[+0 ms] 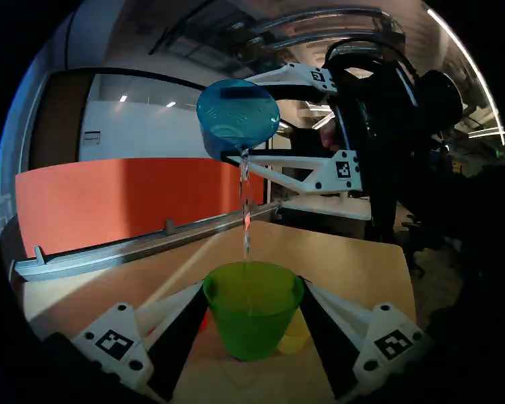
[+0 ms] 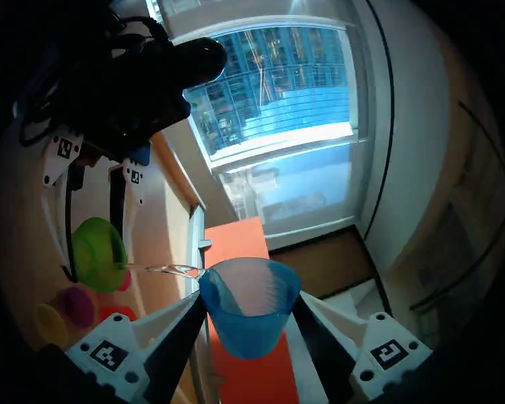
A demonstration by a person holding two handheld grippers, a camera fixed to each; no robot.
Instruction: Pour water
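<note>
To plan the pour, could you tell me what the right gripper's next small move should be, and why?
Probably tilt the blue cup slightly further: the right gripper holds it tipped above the green cup, and the thin water stream lands inside, so alignment looks good.

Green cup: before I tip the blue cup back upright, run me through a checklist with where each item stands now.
1. Stream on target: ok. The water stream falls from the blue cup into the mouth of the green cup.
2. Left gripper hold: ok. Both fingers press the green cup's sides, and the cup is upright.
3. Right gripper hold: ok. Both fingers press the tilted blue cup.
4. Green cup fill level: cannot tell. The waterline is not clear through its wall.
5. Water left in blue cup: cannot tell.
6. Space around the green cup: not ok. A yellow cup sits right beside its base.
</note>
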